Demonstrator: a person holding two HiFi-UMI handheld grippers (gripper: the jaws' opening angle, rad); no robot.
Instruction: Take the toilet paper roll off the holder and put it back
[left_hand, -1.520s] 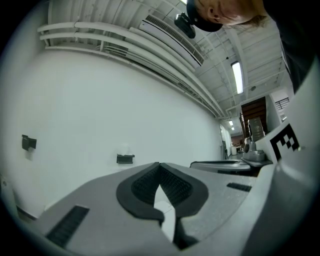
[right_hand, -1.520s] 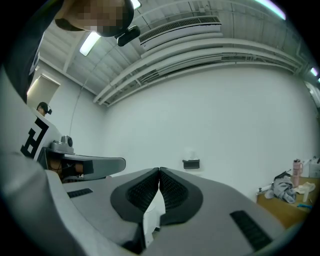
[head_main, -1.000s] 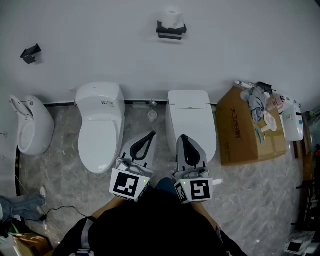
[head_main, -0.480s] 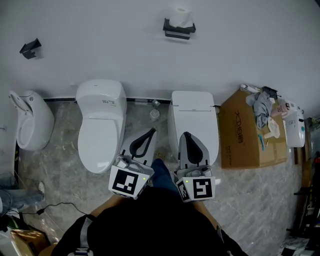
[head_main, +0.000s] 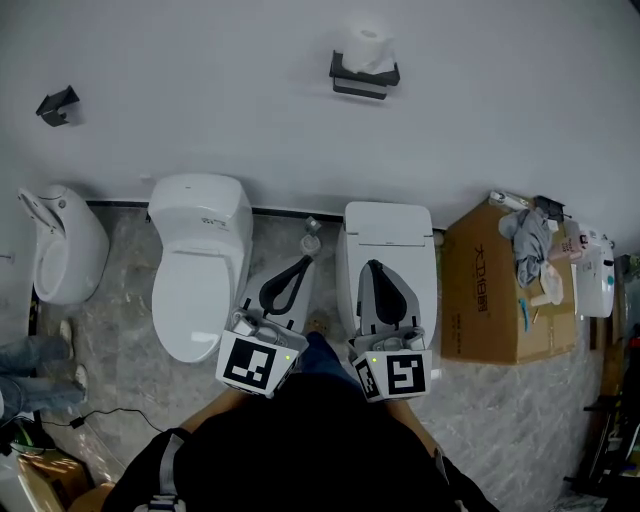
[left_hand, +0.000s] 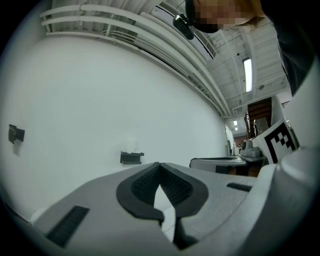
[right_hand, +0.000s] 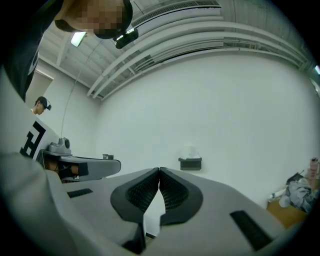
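Observation:
A white toilet paper roll (head_main: 372, 47) stands on a dark wall holder (head_main: 364, 78) high on the white wall. The roll (right_hand: 189, 151) and holder (right_hand: 190, 164) also show in the right gripper view, and the holder (left_hand: 131, 157) shows in the left gripper view with the pale roll (left_hand: 131, 146) above it. My left gripper (head_main: 304, 265) and right gripper (head_main: 371, 268) are held side by side, well short of the wall, both pointing toward it. Both are shut with their tips touching and nothing between them (left_hand: 159, 165) (right_hand: 159, 170).
Two white toilets (head_main: 196, 265) (head_main: 389, 250) stand against the wall below the holder, with a urinal (head_main: 62, 243) at left. A cardboard box (head_main: 492, 285) with clutter on top sits at right. A small dark bracket (head_main: 56, 105) is on the wall at upper left.
Both grippers have moved toward the wall together. In the head view the holder and roll have shifted right and the box has slid right and down. Both grippers stay shut.

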